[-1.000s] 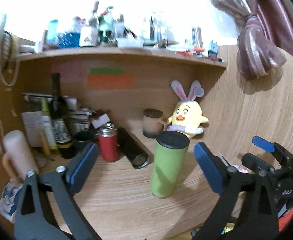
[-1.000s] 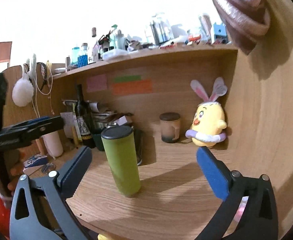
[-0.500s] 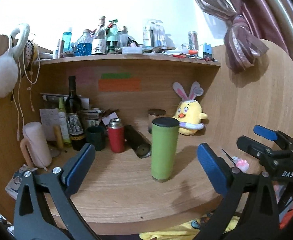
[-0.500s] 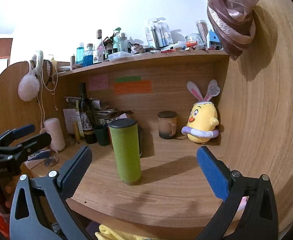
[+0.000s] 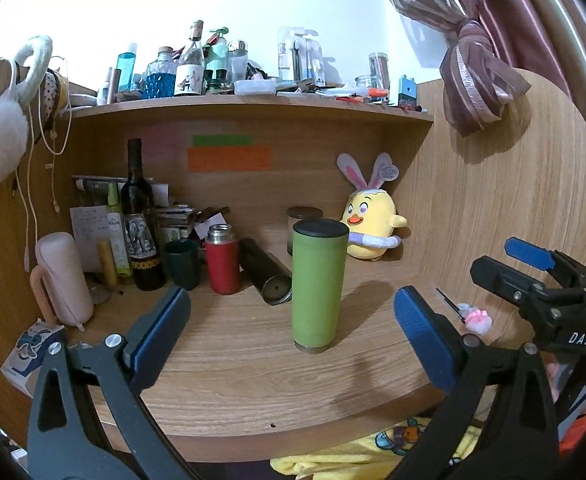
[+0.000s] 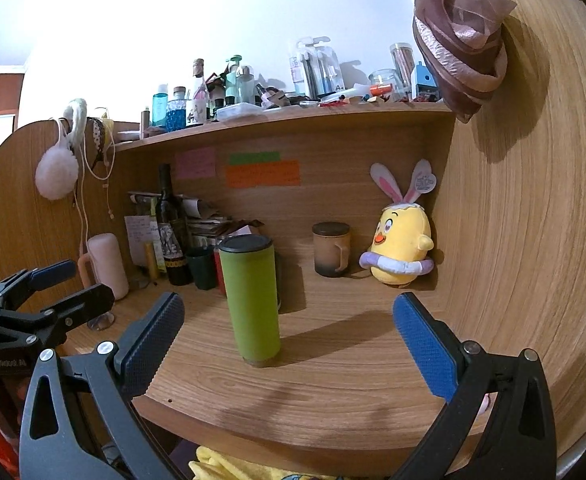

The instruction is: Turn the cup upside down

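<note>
A: How do the fingers stand?
B: The left gripper (image 5: 291, 330) has its jaws wide apart, nothing between them; the right gripper (image 6: 289, 330) likewise, blue pads spread and bare. Both hang off the desk's front edge.
A: And the cup?
B: The green cup (image 5: 319, 286) stands upright, dark lid on top, on the desk (image 5: 253, 380) near the middle, a bit back from the front edge, touching neither gripper.
A: Behind it?
B: A black tube (image 5: 267, 276) lies on its side just beside it, with a red flask (image 5: 223, 260) further left. The brown mug (image 6: 331, 249) and yellow chick plush (image 6: 401, 248) sit toward the back right corner.
</note>
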Motion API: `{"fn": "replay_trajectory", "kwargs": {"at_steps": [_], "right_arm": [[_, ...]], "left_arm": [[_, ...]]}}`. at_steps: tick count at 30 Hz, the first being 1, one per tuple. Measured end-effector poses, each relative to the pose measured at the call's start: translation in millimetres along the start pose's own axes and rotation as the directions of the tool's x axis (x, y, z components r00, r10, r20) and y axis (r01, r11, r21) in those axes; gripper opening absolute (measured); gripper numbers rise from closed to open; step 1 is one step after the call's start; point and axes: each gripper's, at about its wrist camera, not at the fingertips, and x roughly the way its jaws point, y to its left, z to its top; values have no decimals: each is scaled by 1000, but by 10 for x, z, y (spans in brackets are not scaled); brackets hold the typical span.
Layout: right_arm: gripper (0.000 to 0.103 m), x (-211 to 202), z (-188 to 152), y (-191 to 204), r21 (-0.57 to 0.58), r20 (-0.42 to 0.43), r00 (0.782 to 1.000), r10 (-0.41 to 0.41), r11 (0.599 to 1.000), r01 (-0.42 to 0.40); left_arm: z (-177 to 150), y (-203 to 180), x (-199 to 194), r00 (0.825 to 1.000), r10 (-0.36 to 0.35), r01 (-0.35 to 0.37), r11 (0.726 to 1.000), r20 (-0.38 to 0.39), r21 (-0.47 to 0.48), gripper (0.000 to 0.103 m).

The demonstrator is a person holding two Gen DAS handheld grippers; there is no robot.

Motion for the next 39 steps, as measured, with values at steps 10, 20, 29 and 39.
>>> {"fn": "replay_trajectory", "kwargs": {"at_steps": [10, 20, 29, 39], "right_arm": [[103, 24, 2, -31, 4, -6, 1000, 1, 1000, -1], [103, 23, 0, -29, 2, -6, 1000, 2, 1000, -2], [103, 21, 1, -21, -1, -3, 1000, 3, 1000, -3], [103, 19, -5, -9, -2, -2, 1000, 3, 1000, -3]], "left_arm": [[-5, -1, 12, 1000, -1, 1, 1000, -5, -4, 103], [-8, -16, 13, 1000, 1, -1, 1000, -3, -3, 103], [-21, -47, 8, 1000, -13, 13, 1000, -4, 3, 103], [-20, -56, -20, 1000, -9, 9, 1000, 6, 0, 103]]}}
